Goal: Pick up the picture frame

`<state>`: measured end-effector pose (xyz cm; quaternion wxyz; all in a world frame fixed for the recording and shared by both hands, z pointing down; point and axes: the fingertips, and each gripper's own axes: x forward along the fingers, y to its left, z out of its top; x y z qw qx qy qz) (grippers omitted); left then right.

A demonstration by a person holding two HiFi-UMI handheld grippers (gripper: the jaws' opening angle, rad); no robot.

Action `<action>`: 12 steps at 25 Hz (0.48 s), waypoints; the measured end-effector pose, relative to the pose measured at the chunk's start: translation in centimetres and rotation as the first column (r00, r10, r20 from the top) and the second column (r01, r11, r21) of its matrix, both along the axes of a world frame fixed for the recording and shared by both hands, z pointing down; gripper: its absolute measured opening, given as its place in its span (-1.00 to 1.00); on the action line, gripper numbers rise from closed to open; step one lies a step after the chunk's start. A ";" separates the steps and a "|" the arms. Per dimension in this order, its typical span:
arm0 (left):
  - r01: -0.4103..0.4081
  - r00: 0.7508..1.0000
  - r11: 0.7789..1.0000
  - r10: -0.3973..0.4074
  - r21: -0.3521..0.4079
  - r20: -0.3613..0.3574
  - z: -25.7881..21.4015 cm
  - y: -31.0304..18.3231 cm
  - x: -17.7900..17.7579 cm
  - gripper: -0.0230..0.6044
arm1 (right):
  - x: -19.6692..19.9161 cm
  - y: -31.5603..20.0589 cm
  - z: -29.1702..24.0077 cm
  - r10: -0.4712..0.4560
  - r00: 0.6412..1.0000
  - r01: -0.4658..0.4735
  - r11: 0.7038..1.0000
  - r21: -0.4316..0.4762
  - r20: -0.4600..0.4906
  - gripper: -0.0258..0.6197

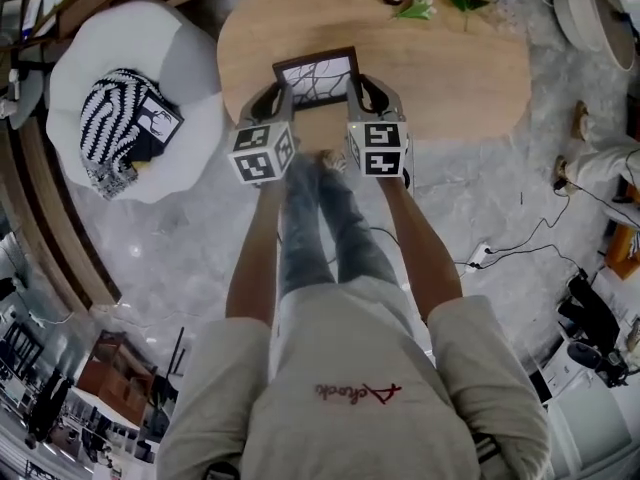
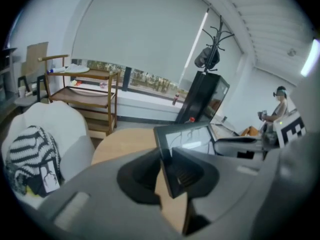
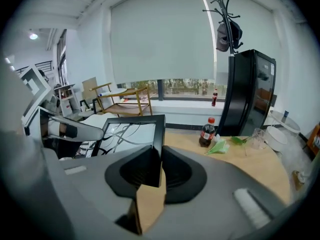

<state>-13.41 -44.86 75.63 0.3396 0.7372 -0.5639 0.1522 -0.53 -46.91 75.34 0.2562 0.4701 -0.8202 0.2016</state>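
So the picture frame [image 1: 318, 78] is landscape, long axis running left to right across the person's front. The glass is tipped back and faces up toward them, with the top edge on the far side. It's a black frame around a white print of thin branchy black lines.

It sits right between the two grippers. The left hand-held gripper [image 1: 275, 98] has the frame's left side rail and the right hand-held gripper [image 1: 362, 93] has the right one, so both stick out just nearer the person than the frame. In the left gripper view, the left hand-held gripper [image 2: 167, 171] has its jaws only a narrow way apart, pinched on the dark edge of the frame [image 2: 187, 136]. The rest of the frame runs off to the right. It's the same deal in the right gripper view: the right hand-held gripper [image 3: 159, 166] is closed on the rail, with the frame [image 3: 132, 131] stretching off left.

From the head view, the frame is over the near part of the oval wooden counter [image 1: 450, 78]. I can't tell if its bottom edge is clear of the wood, since the grippers cover that bit.

Well apart at the far end of the counter there's a cola bottle [image 3: 207, 132] with some green leaves [image 1: 415, 10] beside it. A white armchair [image 1: 180, 58] with a striped cushion [image 1: 115, 128] stands to the left.
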 end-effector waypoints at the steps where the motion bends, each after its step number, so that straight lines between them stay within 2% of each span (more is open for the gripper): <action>1: 0.003 1.000 1.000 -0.003 0.018 0.002 -1.3 -0.3 -0.2 -0.70 | -0.2 -0.3 -1.3 -0.002 1.000 0.002 1.000 0.019 0.001 -0.70; 12: 0.007 0.999 0.979 -0.016 0.205 0.042 -16.5 -3.5 -1.1 -0.71 | -1.0 -3.3 -16.1 0.012 0.999 -0.022 0.980 0.200 0.048 -0.70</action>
